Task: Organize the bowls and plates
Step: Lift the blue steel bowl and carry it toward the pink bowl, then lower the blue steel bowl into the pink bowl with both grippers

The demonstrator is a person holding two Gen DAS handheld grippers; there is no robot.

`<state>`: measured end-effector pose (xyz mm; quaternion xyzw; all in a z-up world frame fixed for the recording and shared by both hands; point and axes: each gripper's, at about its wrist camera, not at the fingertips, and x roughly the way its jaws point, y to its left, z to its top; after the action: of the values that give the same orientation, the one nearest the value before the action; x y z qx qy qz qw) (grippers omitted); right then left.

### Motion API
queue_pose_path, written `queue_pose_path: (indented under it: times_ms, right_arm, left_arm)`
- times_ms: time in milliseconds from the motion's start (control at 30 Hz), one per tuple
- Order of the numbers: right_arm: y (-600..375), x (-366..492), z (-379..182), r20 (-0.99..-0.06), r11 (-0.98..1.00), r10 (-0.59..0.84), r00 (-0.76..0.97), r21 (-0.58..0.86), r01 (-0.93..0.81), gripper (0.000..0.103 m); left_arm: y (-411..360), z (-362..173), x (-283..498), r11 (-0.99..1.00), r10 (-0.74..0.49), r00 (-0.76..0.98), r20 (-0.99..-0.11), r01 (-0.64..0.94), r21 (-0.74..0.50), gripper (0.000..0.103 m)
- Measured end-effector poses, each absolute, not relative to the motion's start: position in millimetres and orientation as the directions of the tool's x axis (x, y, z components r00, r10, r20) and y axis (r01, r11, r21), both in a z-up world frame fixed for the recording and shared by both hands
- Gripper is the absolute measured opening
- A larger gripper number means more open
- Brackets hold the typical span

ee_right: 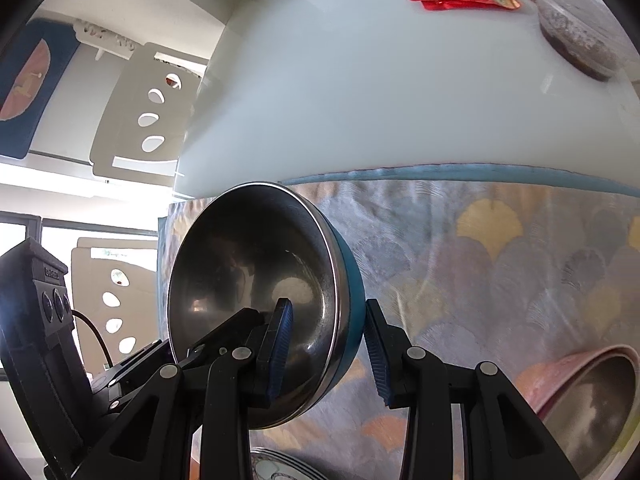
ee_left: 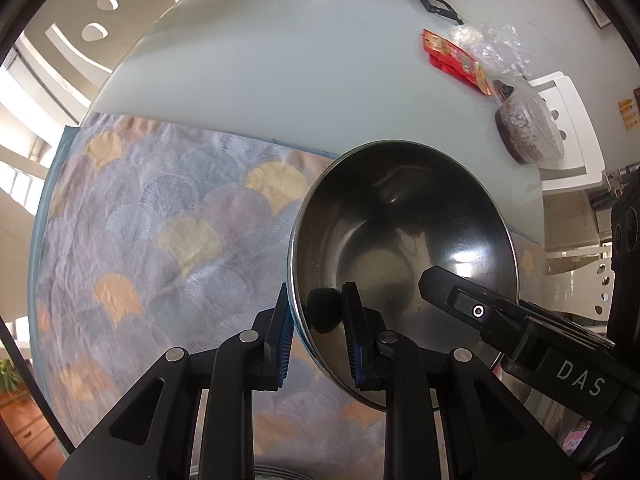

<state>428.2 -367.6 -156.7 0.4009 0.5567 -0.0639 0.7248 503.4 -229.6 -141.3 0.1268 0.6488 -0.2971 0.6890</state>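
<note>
One steel bowl (ee_left: 404,248), rim pinched by two grippers' jaws (second, pink bowl (ee_right: 592,396) nearby)

Steel bowl (ee_right: 256,304), teal-blue on the outside with a polished metal interior and a thin bright rim, empty. It is tilted steeply, its opening turned sideways rather than upward, and raised above the fan-patterned cloth (ee_left: 160,220) that covers the near part of the worktop. Its rim is clasped on two sides, each grip with one pad inside the bowl and one against the outer wall. Pink bowl (ee_right: 588,396), also metal-lined and empty, sits on the same cloth, to the right of the steel bowl and well apart from it, opening upward, with a slight lean.
</note>
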Motion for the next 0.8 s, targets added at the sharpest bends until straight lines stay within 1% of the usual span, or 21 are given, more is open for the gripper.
queue_pose_path:
  times_ms: [800]
  right_arm:
    - [-414.3, 337.3, -133.1, -0.851, 0.611, 0.310, 0.424, 0.520, 0.597, 0.036]
  left_arm:
    - [-281.5, -115.4, 423.0, 0.732, -0.250, -0.021, -0.968, 0.650, -0.203, 0.020]
